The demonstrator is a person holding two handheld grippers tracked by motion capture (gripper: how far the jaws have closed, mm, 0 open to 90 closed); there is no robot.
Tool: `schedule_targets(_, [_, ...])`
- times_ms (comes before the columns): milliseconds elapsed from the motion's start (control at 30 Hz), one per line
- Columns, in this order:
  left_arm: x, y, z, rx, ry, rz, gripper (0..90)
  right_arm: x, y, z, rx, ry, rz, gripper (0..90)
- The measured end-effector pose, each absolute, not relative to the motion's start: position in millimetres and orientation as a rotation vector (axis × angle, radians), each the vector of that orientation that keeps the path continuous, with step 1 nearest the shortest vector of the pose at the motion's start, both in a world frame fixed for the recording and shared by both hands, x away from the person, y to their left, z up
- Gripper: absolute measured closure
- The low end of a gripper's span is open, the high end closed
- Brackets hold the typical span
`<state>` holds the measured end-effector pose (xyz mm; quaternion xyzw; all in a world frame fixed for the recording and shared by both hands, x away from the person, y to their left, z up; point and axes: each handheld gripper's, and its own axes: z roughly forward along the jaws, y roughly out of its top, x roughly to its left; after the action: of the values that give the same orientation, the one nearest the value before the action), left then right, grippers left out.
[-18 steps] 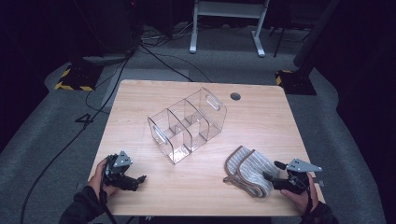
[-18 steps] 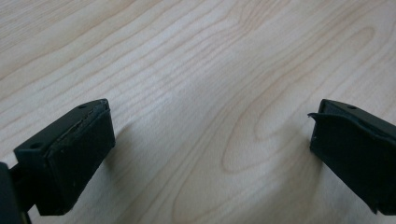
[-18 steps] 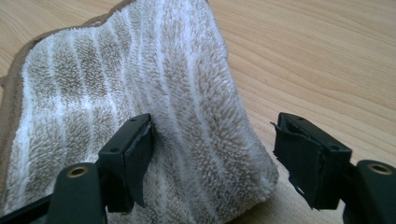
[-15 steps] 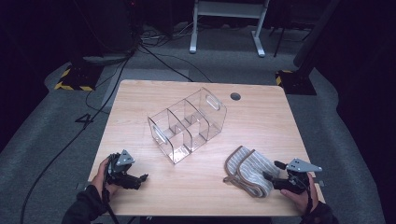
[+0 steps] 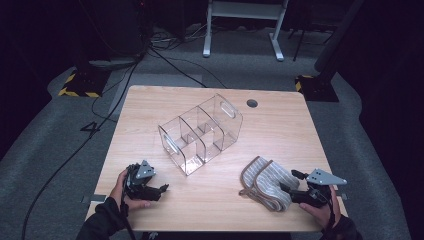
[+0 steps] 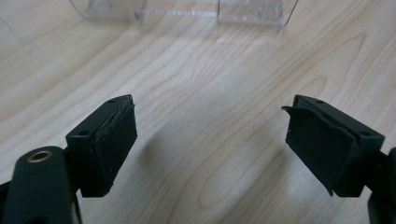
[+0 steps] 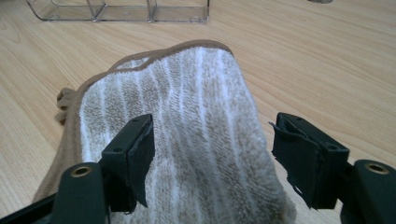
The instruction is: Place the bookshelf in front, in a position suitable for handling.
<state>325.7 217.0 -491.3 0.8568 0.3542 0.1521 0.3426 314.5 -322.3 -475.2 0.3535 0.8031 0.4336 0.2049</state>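
From above my side, the high view looks forward and down over the whole table (image 5: 280, 125). My two gripper views sit low and close, both facing the clear organizer (image 7: 121, 11).

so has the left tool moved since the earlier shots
No. In the high view the left tool sits at the same spot near the table's front left corner, at the same gap from the clear organizer.
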Motion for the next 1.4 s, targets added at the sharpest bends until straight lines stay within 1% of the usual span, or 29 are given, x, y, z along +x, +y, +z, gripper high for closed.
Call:
schedule_targets(67, [325,214,-486,2.211,0.902,0.42,18.2,315,-319,-476,0.983,2.254,1.201,30.7])
schedule_targets(200, [324,208,-481,2.196,0.876,0.428,20.3,315,-313,-480,0.968,2.278,1.173,30.7])
schedule_targets(533, [324,174,-451,2.089,0.819,0.491,22.8,318,-307,-493,0.968,2.326,1.078,31.0])
schedule_targets(800, [334,158,-446,2.042,0.858,0.515,25.6,319,-307,-495,0.972,2.329,1.087,31.4])
schedule_targets(1100, [339,151,-439,1.965,0.911,0.584,25.2,319,-308,-495,0.957,2.333,1.079,31.7])
schedule_targets(1400, [344,146,-439,1.946,0.998,0.658,23.9,319,-307,-495,0.954,2.334,1.077,31.7])
